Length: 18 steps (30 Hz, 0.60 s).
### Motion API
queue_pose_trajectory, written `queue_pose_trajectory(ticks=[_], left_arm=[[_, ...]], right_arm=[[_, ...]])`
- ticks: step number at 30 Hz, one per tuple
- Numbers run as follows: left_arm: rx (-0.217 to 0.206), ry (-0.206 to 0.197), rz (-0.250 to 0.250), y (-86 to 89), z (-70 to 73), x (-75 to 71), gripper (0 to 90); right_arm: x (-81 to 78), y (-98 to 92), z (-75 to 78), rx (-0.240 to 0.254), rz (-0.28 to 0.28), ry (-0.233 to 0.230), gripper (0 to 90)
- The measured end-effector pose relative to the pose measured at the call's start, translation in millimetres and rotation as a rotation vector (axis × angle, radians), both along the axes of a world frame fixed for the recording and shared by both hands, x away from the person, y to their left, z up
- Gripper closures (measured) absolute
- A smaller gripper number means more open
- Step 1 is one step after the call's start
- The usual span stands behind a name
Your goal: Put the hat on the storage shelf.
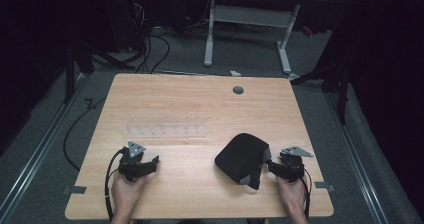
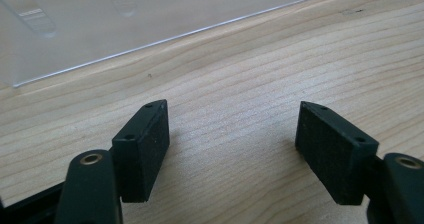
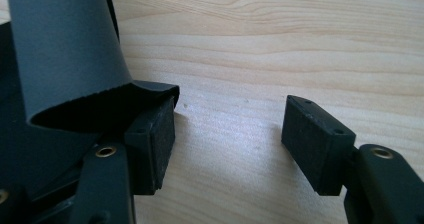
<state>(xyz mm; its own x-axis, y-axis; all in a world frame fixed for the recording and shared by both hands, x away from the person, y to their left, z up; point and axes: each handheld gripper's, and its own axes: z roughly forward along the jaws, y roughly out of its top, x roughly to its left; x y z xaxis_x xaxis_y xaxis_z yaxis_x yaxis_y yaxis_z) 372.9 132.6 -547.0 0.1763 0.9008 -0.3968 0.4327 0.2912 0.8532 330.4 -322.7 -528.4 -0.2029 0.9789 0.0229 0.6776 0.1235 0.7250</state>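
The left tongs (image 1: 150, 163) rest low on the bench (image 1: 200, 194), spread, with bare wood between the pads. The right tongs (image 1: 269, 167) also stand spread and pinch nothing; in the right gripper view one pad (image 3: 160, 134) sits just beside a folded grey flap of the black cap (image 1: 243, 159), under its edge, while the other pad stands well apart over bare wood.

The cap lies on the bench near the front edge, right of centre, touching the right tongs.

Step in hand, by judgement: taking hold of the cap's edge. For a sound grip, slide the near pad fully beneath the flap, bring the far pad over the fabric, then close on one layer only. Keep the tongs low to avoid pushing the cap away.

Beyond the left tongs lies a clear plastic rack (image 1: 165, 126), untouched.
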Motion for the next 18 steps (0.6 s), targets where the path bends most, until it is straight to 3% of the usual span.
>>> queue_pose_trajectory(ticks=[12,18], left_arm=[[0.001,0.001,-0.002,0.0,0.0,0.0,29.8],[0.001,0.002,-0.002,0.0,0.0,0.0,29.8]], right_arm=[[-18.7,-15.1,8.9,0.085,0.009,-0.019,38.6],[-26.1,-10.9,23.3,0.119,0.029,-0.067,37.8]])
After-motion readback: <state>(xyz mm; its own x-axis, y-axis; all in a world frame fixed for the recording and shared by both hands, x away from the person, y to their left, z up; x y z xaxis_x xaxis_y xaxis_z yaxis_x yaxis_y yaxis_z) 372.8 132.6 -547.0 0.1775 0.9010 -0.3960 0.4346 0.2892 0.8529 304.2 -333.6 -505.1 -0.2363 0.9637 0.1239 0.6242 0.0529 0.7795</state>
